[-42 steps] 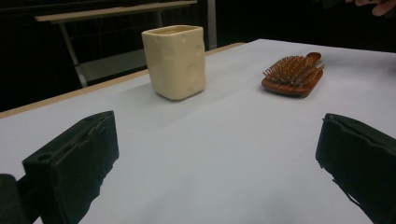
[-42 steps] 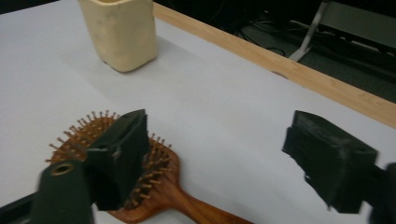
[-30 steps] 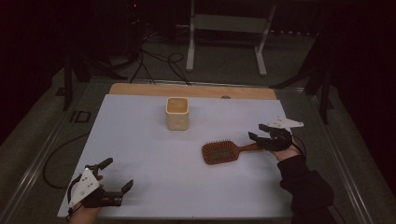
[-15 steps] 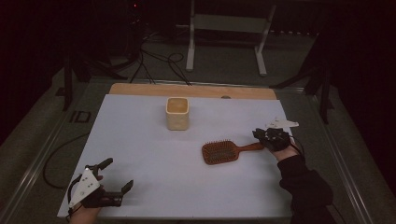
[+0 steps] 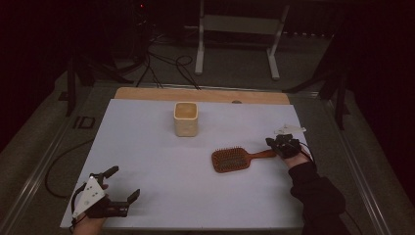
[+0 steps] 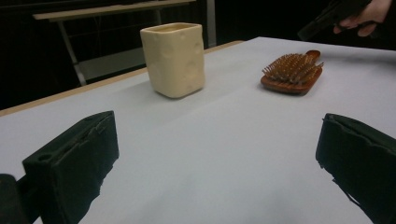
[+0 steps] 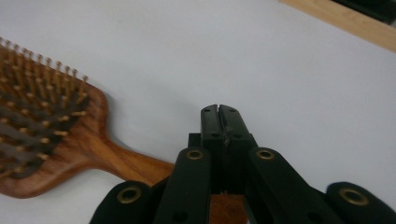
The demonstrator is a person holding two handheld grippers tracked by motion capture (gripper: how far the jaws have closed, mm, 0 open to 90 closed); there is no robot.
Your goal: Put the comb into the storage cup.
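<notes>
A wooden hairbrush lies bristles up on the white table top, its handle pointing right. My right gripper is at the handle's end. Its jaws have just been closing, and in the right gripper view the pads meet with nothing seen between them. There the hairbrush runs its handle under the gripper's left link. A cream cup stands upright at the back middle. My left gripper rests open at the front left, facing the cup and the hairbrush.
A strip of bare wood edges the table's far side. Beyond it, a metal stand and cables lie on the dark floor. The other hand and its gripper show at the left gripper view's top right.
The right gripper's jaws went from apart to pressed together, and the gripper sank a little at the handle's end. The brush, the cup and the left gripper stayed put.
</notes>
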